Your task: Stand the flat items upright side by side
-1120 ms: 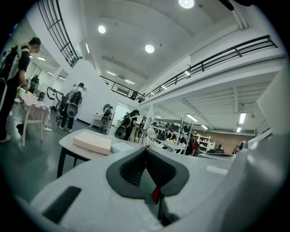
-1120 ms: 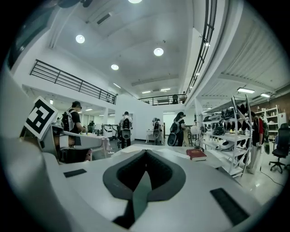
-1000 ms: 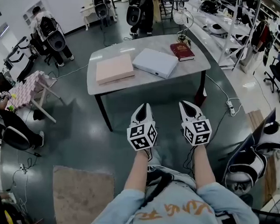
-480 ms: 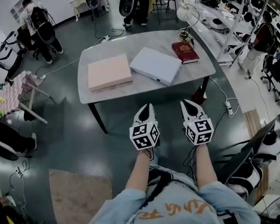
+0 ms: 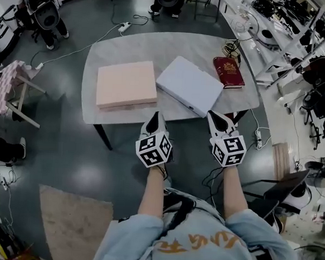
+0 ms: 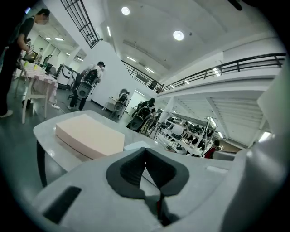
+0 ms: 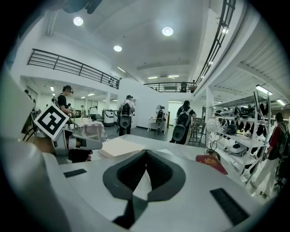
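Ahead of your left gripper (image 5: 155, 116), jaws pressed together on nothing, the flat pale-pink rectangular box (image 5: 126, 84) lies on the grey table (image 5: 98, 110). Your right gripper (image 5: 216, 116) is likewise closed and empty; the flat white rectangular box (image 5: 189, 86) lies just beyond its tips, the dark red hardcover book (image 5: 228, 71) farther ahead, rightward.

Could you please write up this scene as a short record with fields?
surface: grey table
flat items: peach box, white box, red book, left to right
pose: all three lie flat, none upright
left gripper: shut, empty, by the table's near edge
right gripper: shut, empty, by the same edge
task: not yet begun
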Motion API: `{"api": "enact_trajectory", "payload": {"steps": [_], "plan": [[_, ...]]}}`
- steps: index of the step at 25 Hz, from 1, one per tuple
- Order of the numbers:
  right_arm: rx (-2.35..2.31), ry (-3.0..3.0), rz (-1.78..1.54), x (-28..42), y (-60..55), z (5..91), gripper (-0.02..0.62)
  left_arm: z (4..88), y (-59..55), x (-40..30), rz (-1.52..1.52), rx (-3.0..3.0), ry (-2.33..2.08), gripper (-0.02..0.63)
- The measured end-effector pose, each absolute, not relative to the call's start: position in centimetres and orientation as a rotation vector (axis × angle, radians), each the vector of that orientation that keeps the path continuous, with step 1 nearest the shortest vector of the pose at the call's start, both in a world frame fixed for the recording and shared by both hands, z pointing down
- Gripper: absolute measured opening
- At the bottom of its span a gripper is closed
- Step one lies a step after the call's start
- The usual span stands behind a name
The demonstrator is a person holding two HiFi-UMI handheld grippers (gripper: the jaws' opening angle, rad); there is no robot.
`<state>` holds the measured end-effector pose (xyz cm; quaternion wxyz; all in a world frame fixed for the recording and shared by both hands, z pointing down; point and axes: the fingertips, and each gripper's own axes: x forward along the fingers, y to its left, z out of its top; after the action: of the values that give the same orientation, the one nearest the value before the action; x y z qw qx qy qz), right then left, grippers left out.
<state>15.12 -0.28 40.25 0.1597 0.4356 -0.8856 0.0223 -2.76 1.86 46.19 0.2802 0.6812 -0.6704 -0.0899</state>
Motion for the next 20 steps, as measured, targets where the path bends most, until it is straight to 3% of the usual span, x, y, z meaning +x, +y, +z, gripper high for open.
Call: {"api": "enact_trajectory", "payload": {"steps": [9,20], "plan": [[1.189,-2.531,0.098,12.1,-7.7,42.2,0.002,48.2,-4.4,-3.5,-0.245,1.816,-1.739,0.012],[1.199,-2.519,0.179,16.3,-14.2,44.3,0.002,51.3,-8.2,0.3,-0.172,1.754,-1.705,0.012]]}}
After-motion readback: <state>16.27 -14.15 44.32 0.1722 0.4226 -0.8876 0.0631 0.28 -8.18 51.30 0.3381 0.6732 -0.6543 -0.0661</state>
